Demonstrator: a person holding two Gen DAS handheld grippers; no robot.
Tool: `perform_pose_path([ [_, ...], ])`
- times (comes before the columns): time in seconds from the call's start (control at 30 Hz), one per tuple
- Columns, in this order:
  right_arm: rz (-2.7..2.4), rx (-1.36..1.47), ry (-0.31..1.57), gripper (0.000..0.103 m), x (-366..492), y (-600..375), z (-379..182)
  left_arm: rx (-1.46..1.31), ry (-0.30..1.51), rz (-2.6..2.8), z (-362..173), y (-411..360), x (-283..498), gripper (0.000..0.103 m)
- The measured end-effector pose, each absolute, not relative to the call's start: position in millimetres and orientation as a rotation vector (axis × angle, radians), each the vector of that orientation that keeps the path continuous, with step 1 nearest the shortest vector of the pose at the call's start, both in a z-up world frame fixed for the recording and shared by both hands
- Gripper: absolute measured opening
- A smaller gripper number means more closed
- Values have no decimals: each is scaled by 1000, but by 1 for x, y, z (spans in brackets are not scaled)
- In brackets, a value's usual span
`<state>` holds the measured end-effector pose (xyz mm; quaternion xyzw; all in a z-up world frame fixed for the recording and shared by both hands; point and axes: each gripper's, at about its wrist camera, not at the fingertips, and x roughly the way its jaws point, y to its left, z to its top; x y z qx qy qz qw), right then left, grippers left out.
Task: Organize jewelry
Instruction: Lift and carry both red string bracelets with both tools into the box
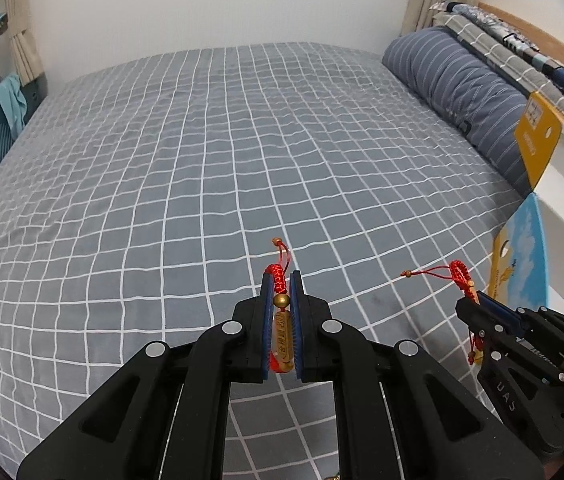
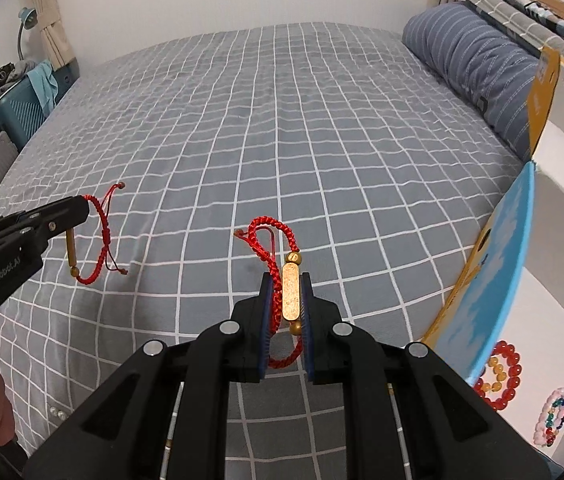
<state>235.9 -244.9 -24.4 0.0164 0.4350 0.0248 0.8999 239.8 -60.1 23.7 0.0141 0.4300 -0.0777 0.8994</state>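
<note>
Left gripper [image 1: 281, 312] clamped on first red cord bracelet [image 1: 282, 332], gold bar between pads, held above grey checked bedspread [image 1: 202, 160]. Right gripper [image 2: 287, 312] pinching second red bracelet [image 2: 291, 296] likewise. Both probably light, floppy, cords snag-prone; rigid bar looks best hold. Beaded bracelets [image 2: 500, 376] sit in white box [image 2: 562, 280] far right.

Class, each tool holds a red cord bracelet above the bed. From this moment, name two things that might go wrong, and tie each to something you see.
1. The left tool pinches its red bracelet by the gold bar, and the cord tails hang loose; they might snag or tangle when set down.
2. The right tool grips its own bracelet only at the slim bar; if it slips, it would fall on the checked bedspread, short of the white box holding the beaded bracelets.
</note>
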Motion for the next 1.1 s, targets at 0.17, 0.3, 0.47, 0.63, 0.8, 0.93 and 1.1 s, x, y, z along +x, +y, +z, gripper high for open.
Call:
perform_pose_path([
  [0.17,47,33,858,12,225,-248,-4,35,862,-176,40,-67,231,8],
  [0.3,46,38,832,12,217,-251,10,42,840,-201,53,-75,226,8],
  [0.47,30,42,809,12,209,-261,26,53,811,-220,68,-85,219,8],
  [0.63,5,51,794,12,201,-273,37,66,794,-241,79,-98,213,8],
  [0.8,-23,60,783,12,192,-289,47,73,780,-276,86,-113,209,8],
  [0.93,-51,74,773,12,184,-307,54,92,770,-311,93,-133,208,8],
  [1.1,-103,103,766,12,174,-336,58,114,765,-354,96,-157,209,8],
])
